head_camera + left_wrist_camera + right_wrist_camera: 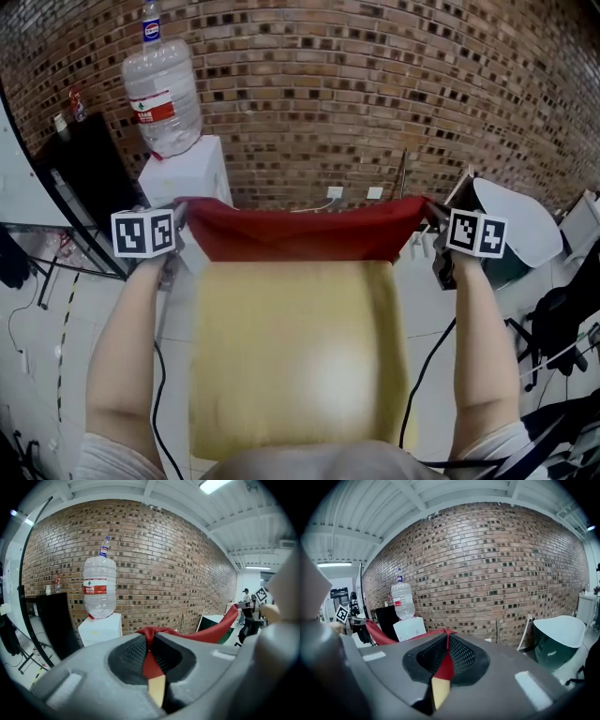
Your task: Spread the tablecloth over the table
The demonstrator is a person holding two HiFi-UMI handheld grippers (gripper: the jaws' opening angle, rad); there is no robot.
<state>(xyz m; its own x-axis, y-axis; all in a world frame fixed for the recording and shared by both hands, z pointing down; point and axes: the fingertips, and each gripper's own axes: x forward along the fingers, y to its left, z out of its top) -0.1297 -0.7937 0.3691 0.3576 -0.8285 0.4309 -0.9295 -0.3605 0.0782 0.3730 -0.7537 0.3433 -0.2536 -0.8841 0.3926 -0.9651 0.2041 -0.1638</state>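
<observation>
I have the tablecloth [295, 347] by two corners, one in each hand. The left hand-held gripper [149, 637] is clamped shut on its corner: the red fabric, with a yellow underside, is pinched between the ribbed pads. The right hand-held gripper [446, 639] is closed on the opposite corner in the same way. In the head view the cloth stretches taut between the two of them, out in front of me. A red band runs along the far edge, and the broad yellow face runs from there back toward my body.

I judge this to be the laying-out step. The cloth is open to full width and held out at arm's length, but not yet released. The yellow stretch is blurred and fills the middle of the head view, so I cannot tell whether it already rests on the bench or hangs above it. The bench itself is hidden beneath it.

The next move, as I read it, calls for bringing both corners down together and level, with tension kept across the far edge so no fold forms. Then I would set that edge square before opening either jaw. The water dispenser [183, 173] stands just beyond my left hand, so I would mind that side.
</observation>
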